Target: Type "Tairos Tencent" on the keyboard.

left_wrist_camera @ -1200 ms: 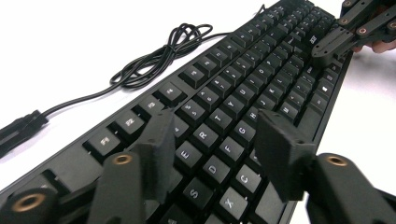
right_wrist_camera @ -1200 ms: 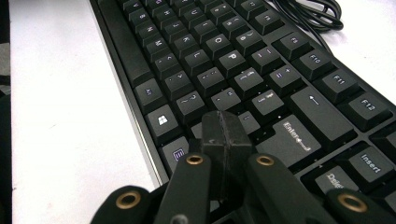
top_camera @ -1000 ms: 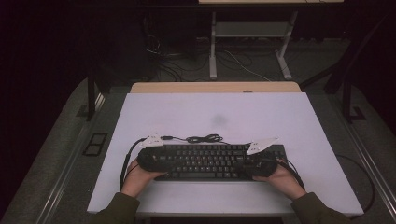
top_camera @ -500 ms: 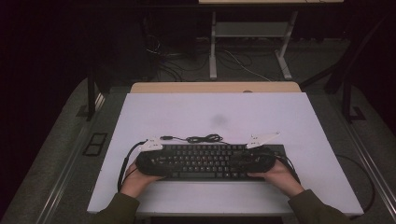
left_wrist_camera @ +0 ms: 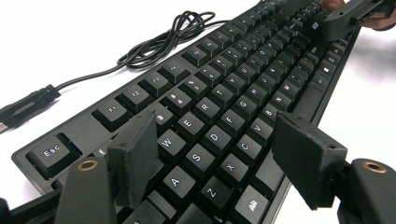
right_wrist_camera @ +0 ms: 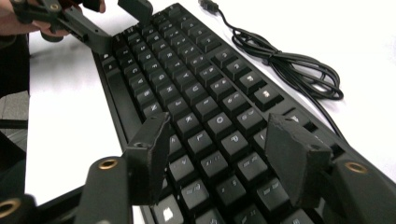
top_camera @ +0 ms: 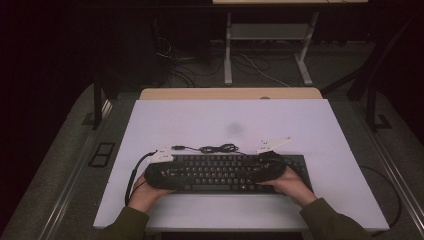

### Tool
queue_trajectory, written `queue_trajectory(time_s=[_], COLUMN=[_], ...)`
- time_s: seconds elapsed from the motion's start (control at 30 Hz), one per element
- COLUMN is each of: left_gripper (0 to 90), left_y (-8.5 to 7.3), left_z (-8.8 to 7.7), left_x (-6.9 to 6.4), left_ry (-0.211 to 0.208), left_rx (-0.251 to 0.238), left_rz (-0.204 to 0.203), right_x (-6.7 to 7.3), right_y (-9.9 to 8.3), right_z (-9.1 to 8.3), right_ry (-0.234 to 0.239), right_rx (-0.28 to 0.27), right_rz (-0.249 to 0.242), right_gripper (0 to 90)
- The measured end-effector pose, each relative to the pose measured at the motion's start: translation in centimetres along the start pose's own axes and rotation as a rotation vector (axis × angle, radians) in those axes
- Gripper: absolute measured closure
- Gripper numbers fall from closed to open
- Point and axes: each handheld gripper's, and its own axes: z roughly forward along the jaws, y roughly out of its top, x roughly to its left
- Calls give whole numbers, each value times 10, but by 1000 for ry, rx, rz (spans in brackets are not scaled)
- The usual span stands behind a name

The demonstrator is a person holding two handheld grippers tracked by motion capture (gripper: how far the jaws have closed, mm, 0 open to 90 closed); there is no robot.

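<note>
Both hand-held grippers sit over the black keyboard (top_camera: 235, 172), which lies flat on the white table (top_camera: 230, 120) in the lower middle of the high view. Left hand-held gripper (left_wrist_camera: 219, 158) has its jaws spread, hovering over the letter keys at the Esc end with nothing pinched. Right hand-held gripper (right_wrist_camera: 217, 158) has just been opening its jaws, and they're now spread too, pads clear of the keys and nothing between them, only key tops underneath.

So the keyboard looks set down and let go of, resting on its own. Its cable (top_camera: 212, 148) is bunched in a loose coil just beyond the far edge, with the plug (left_wrist_camera: 28, 105) lying on the table off toward the left end.

What could go wrong from here, as I see it: the open pads hang really close over the keys, so pulling either hand away low or at an angle could snag a keycap and drag the board sideways. Also that loose coil sits right near the left hand-held gripper's own cable (top_camera: 134, 175), so a careless sweep could hook it and yank the keyboard along.
</note>
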Motion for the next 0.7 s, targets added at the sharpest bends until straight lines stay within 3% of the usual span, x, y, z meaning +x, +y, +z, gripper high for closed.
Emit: queue_trajectory(time_s=[0.4,0.7], left_gripper=[397,584], left_y=[0,0], left_z=[0,-3], left_x=[-1,-1], left_ry=[24,42], left_rx=[3,-1], left_rz=[6,10], right_x=[1,3], right_y=[8,16], right_z=[12,23], right_ry=[9,14], right_rx=[-9,-25], right_rz=[6,7], right_gripper=[345,320])
